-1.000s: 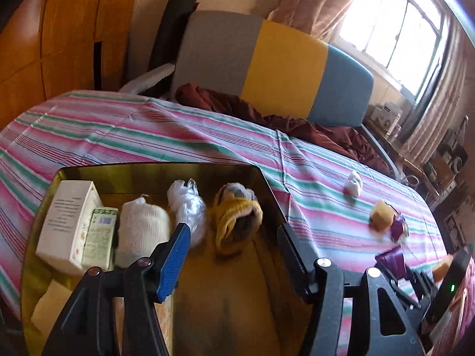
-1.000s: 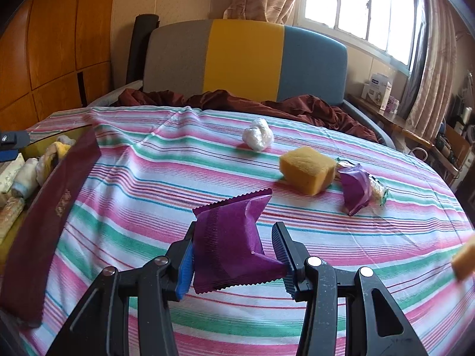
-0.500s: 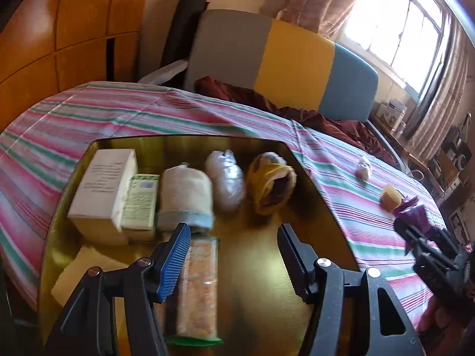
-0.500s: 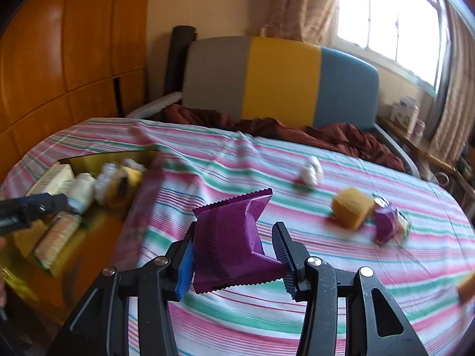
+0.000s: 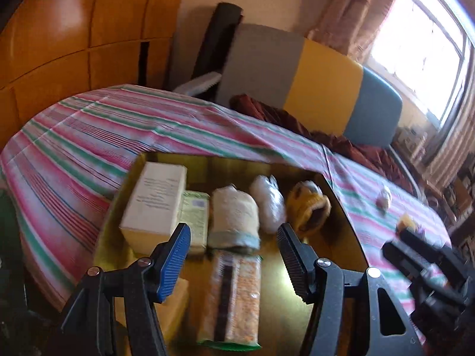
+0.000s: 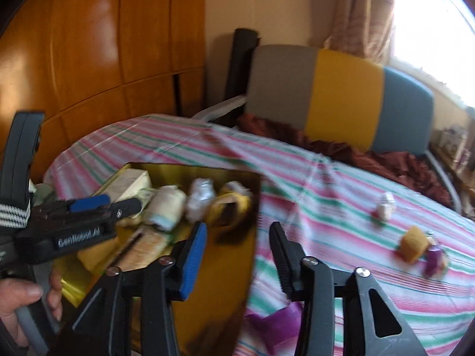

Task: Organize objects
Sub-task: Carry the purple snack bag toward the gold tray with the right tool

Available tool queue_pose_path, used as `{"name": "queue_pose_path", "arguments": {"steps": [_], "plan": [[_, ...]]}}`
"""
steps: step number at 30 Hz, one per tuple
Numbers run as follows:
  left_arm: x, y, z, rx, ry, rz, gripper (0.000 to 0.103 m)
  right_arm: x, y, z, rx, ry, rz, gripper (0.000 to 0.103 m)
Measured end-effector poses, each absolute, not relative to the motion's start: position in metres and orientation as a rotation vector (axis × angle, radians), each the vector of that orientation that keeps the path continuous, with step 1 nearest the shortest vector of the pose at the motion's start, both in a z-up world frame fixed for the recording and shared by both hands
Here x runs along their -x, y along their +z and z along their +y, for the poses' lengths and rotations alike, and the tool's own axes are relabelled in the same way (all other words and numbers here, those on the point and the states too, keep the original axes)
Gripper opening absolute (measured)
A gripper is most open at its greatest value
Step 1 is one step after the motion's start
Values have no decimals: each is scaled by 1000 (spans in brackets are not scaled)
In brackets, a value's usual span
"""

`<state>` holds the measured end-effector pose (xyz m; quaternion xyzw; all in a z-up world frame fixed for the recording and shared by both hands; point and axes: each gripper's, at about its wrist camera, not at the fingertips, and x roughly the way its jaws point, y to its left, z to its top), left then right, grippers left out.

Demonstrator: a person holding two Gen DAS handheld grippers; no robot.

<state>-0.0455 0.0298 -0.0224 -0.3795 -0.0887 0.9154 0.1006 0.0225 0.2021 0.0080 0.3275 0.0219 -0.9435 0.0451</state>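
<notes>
Nearby: sponge [image 6: 413, 244] beside purple wrapper [image 6: 434, 259] on tablecloth [image 6: 341, 207].

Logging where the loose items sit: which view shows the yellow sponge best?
The right wrist view: the sponge lies whole, if blurred, on the striped cloth. The left wrist view shows only a sliver of it behind the right gripper.

Daylit room, both fisheye views blurred.
Light: window [image 5: 421, 44] at upper right, blown out to white; warm glare streaks on the wood panels [image 6: 98, 44]. Box [image 6: 246, 237] interior gleams yellow with dark shadow near its right wall. Motion blur smears the striped cloth [image 6: 341, 207] and small items. Edges bend strongly; corners vignette black.
</notes>
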Motion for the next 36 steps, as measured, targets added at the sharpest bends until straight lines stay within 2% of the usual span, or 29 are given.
{"name": "queue_pose_path", "arguments": {"steps": [3,5,11,16,22,26,29,33,36], "plan": [[47,-18,20,1114,2713,-309,62,-23,9,208,-994,-2925,39,40],[47,-17,18,1115,2709,-327,62,-27,9,232,-1007,-2979,-50,43],[44,-24,30,1142,2653,-340,62,-39,-20,316,-1298,-3038,-284,48],[36,-27,46,1143,2614,-281,62,-41,-58,311,-1452,-2829,-400,49],[32,-22,49,1121,2607,-273,62,-39,-69,304,-1474,-2743,-631,57],[33,-22,47,1128,2605,-291,62,-31,-70,295,-1517,-2764,-589,59],[33,-22,46,1134,2609,-295,62,-25,-76,299,-1554,-2741,-661,60],[33,-20,45,1125,2616,-304,62,-20,-76,288,-1598,-2751,-525,62],[32,-18,44,1115,2618,-308,62,-21,-74,287,-1602,-2761,-483,59]]}}
